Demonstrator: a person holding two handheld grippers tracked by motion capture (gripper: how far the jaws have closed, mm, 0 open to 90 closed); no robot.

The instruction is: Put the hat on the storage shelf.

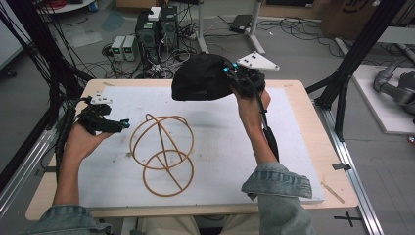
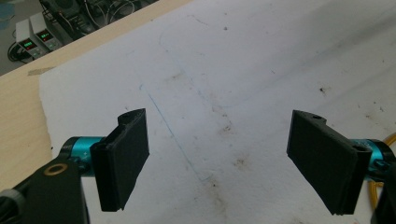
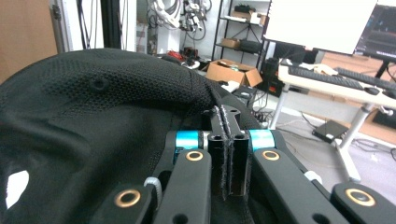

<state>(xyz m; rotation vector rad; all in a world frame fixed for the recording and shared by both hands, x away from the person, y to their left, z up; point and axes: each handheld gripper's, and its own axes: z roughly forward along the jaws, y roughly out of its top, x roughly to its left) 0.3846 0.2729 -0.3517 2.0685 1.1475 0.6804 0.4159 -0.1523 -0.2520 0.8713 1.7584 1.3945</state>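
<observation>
Right gripper (image 1: pixel 234 74) is fully closed on the edge of a black mesh fabric cap (image 1: pixel 201 77); in the right gripper view the two pads meet with only a thin fold of cloth (image 3: pixel 224 122) pinched between them. The cap hangs in the air above the far edge of the desk (image 1: pixel 313 161), at about 12 o'clock from the desk centre, clear of the white foam sheet (image 1: pixel 220 147) that covers the desk top.

Left gripper (image 1: pixel 117 125) rests low at 9 o'clock, its jaws spread wide with nothing between them.

A tan wire-ring stand made of crossed hoops on a round base (image 1: pixel 162 154) sits upright near the desk centre, at about 7 o'clock from the cap and well apart from it.

Step in hand, as judged: carry the cap over the stand and seat it on the top hoop.

1. Keep the pinch firm; the hold is on a thin edge, and the cloth could slip.
2. Bring the open underside directly over the crown of the hoops before lowering.
3. Use the left gripper to steady the stand if it tips.

Orientation: the crown faces up and toward the camera, the opening faces down. The long axis of the cap runs roughly 9 to 3 o'clock across the desk, with the gripped edge at the 3 o'clock end. Which end carries the brim cannot be told.
</observation>
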